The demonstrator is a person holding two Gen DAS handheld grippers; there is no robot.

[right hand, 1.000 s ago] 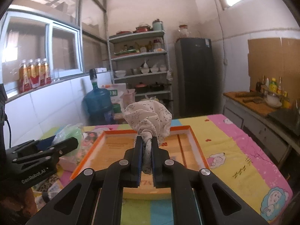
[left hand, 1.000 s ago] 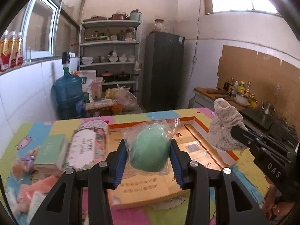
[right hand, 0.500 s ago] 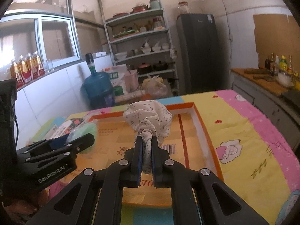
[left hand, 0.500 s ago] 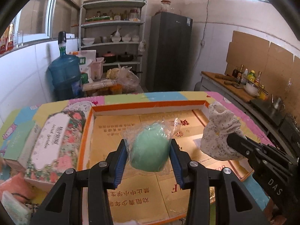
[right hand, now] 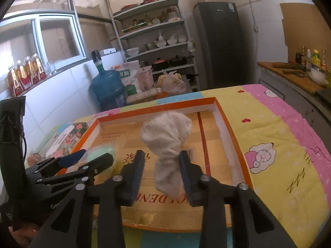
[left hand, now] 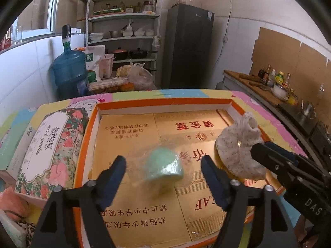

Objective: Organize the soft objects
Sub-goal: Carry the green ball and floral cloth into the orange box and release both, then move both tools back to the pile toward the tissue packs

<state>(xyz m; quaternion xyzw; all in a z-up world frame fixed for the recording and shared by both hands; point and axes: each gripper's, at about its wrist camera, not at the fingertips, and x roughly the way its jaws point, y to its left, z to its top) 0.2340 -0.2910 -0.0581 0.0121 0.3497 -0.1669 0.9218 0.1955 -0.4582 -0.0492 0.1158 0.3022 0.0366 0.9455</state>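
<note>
My left gripper [left hand: 163, 167] is open over the orange-rimmed cardboard tray [left hand: 94, 128]. The green soft ball in clear plastic wrap [left hand: 164, 167] lies between its spread fingers, blurred, on or just above the tray floor. My right gripper [right hand: 161, 165] is open too. The white speckled cloth bundle [right hand: 167, 140] hangs between its fingers over the tray [right hand: 229, 132], its tail blurred. In the left wrist view the bundle [left hand: 240, 146] sits at the tray's right side by the right gripper's fingers [left hand: 269, 155].
A floral tissue box [left hand: 51, 144] lies left of the tray, with a pink soft item [left hand: 12, 200] and other packs nearer me. A colourful cloth [right hand: 279, 136] covers the table. A blue water jug [left hand: 69, 72], shelves and a fridge stand behind.
Both grippers moved forward and down over the tray, then opened. The green ball and the cloth bundle are released from their grip.
</note>
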